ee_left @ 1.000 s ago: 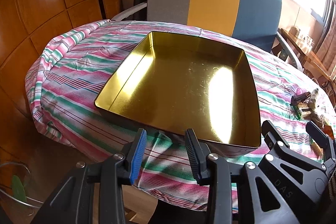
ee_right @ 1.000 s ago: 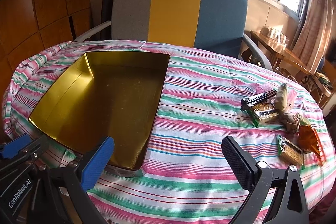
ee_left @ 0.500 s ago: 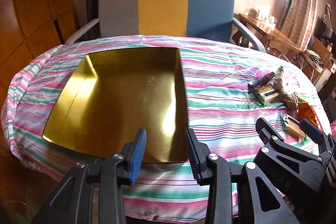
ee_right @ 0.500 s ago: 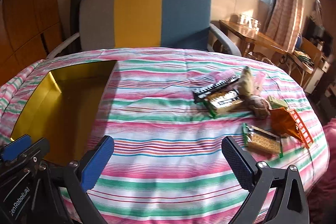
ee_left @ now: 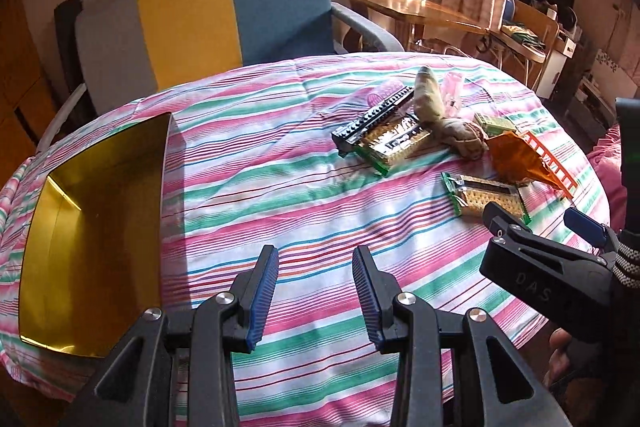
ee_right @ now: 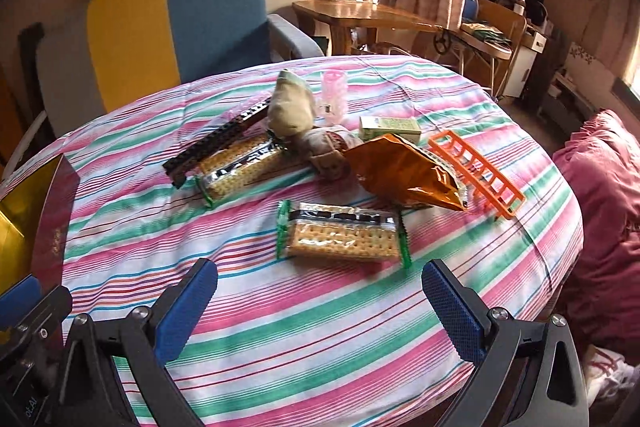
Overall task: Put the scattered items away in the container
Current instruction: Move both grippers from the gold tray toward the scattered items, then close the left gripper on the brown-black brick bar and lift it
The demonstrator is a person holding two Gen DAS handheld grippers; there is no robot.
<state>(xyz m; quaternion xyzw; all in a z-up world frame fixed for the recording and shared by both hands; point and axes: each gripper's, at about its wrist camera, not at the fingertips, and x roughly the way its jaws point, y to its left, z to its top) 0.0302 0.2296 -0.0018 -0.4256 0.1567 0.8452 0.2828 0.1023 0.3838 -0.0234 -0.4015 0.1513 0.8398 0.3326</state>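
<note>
Gold tin tray [ee_left: 92, 247] sits at the left edge of the striped tablecloth [ee_left: 280, 195]; what shows of its inside is bare metal. Scattered items lie in a cluster at the far right, well apart from the tray: two cracker packs, a black toothed strip [ee_right: 218, 143], a knotted cloth bundle [ee_right: 296, 115], an orange foil bag [ee_right: 404, 167], an orange plastic ladder piece [ee_right: 476, 173], a small green box [ee_right: 390, 128] and a clear pink cup [ee_right: 334, 95]. Near cracker pack [ee_right: 344, 233] lies straight ahead of the right gripper [ee_right: 320, 301], just beyond its fingertips, long axis running left-right, so across the line of the fingers. Right gripper: jaws spread wide, nothing between them, held low over the near table edge and pointing at the pack. Left gripper [ee_left: 316, 295]: jaws parted by a narrower gap, also empty, aimed at bare cloth between tray and cluster. Right hand is clearly the nearer to the items; left the nearer to the tray. Judgement: with the pack's long side facing the jaws, a grasp across its short width would need the wrist turned, or an end-on approach from the right.
</note>
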